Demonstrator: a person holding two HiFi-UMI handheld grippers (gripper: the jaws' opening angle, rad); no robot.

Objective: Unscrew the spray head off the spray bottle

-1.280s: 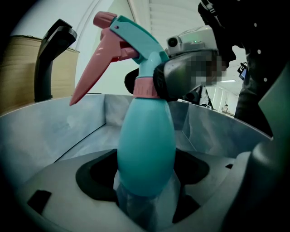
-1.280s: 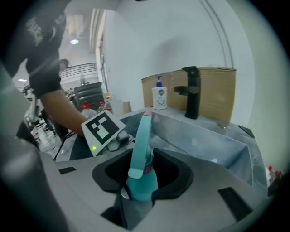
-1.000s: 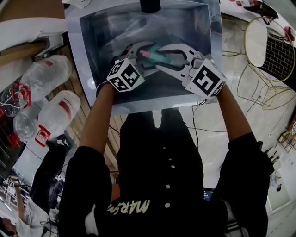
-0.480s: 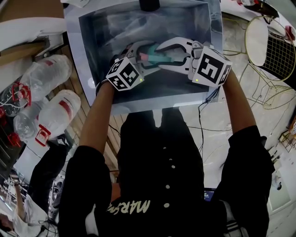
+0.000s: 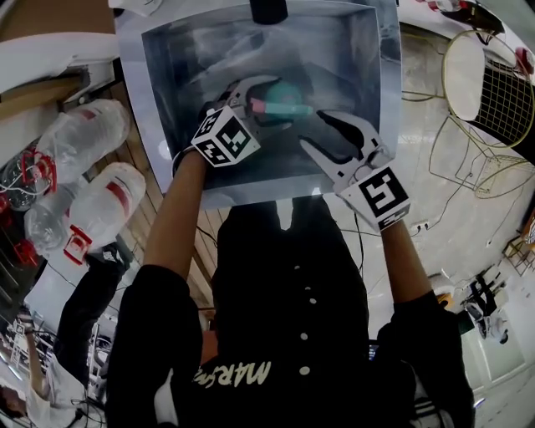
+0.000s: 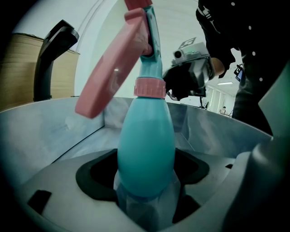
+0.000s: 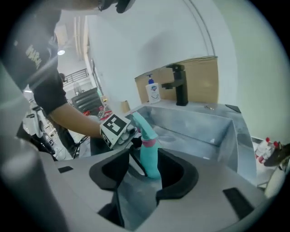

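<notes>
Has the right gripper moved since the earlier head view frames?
Yes. The right gripper has backed away from the spray bottle toward the near rim of the sink. Its jaws have just been opening and are clear of the bottle.

A black faucet (image 7: 180, 86) and, seemingly, soap bottle (image 7: 153, 93) stand behind the sink (image 7: 213, 131).

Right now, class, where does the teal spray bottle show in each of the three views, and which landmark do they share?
Head view: spray bottle upper centre, over the sink.
Left gripper view: bottle centre, large and upright, pink head at the top.
Right gripper view: bottle centre, small, tilted.
Shared landmark: black tap, top centre; upper left; upper right of centre.
</notes>
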